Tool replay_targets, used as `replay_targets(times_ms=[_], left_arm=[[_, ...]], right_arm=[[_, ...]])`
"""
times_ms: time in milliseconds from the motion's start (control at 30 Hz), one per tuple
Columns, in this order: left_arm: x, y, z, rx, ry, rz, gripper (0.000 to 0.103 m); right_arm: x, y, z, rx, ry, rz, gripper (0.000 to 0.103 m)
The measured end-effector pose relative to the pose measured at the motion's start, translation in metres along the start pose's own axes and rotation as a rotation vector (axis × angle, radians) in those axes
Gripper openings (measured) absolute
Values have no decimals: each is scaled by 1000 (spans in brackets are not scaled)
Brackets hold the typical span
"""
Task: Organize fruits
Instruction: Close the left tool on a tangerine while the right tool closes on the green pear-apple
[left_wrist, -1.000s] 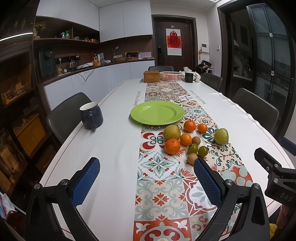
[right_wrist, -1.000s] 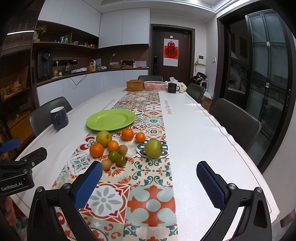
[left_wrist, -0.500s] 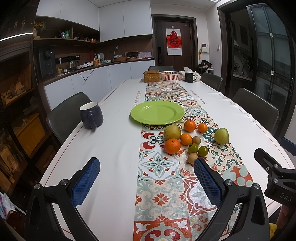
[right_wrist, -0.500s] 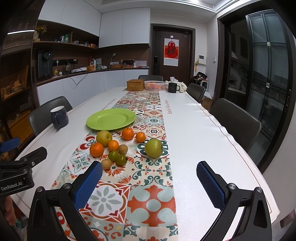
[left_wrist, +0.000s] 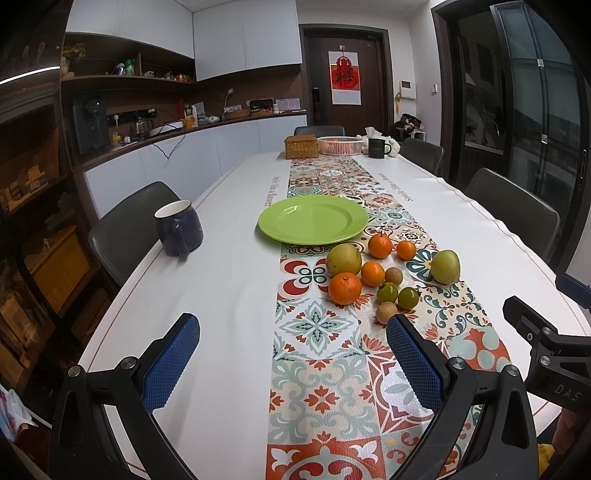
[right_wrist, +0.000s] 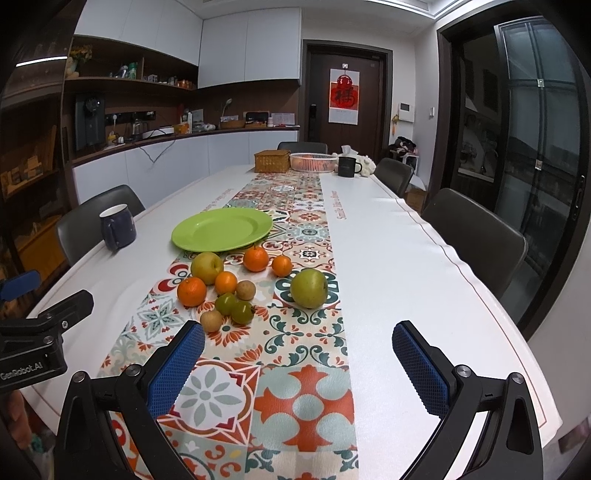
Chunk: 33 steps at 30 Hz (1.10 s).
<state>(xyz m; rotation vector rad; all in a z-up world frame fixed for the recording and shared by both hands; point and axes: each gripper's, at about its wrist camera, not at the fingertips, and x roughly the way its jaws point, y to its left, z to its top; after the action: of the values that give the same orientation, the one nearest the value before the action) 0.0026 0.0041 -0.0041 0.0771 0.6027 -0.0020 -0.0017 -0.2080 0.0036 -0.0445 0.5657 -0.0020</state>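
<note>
An empty green plate lies on the patterned table runner. In front of it sits a cluster of loose fruit: a big orange, a yellow-green apple, a second green apple, several small oranges, two green tomatoes and small brown fruits. My left gripper is open and empty, above the near table end, short of the fruit. My right gripper is open and empty, also short of the fruit.
A dark blue mug stands left of the plate near the table edge. At the far end stand a wicker box, a white basket and a black mug. Grey chairs line both sides.
</note>
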Motion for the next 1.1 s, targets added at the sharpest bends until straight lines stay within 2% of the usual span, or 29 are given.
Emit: replay_targets(times_ms=[133, 333, 667, 1100], left_arm=[[8, -3, 5, 13, 16, -2, 102], [21, -8, 13, 32, 32, -3, 96], [58, -15, 28, 44, 101, -40, 87], [114, -30, 36, 83, 196, -96, 84]], right_arm=[[10, -2, 4, -1, 15, 0, 102], [25, -4, 11, 1, 42, -2, 102], [59, -11, 24, 7, 96, -10, 102], [123, -21, 33, 34, 213, 9, 89]])
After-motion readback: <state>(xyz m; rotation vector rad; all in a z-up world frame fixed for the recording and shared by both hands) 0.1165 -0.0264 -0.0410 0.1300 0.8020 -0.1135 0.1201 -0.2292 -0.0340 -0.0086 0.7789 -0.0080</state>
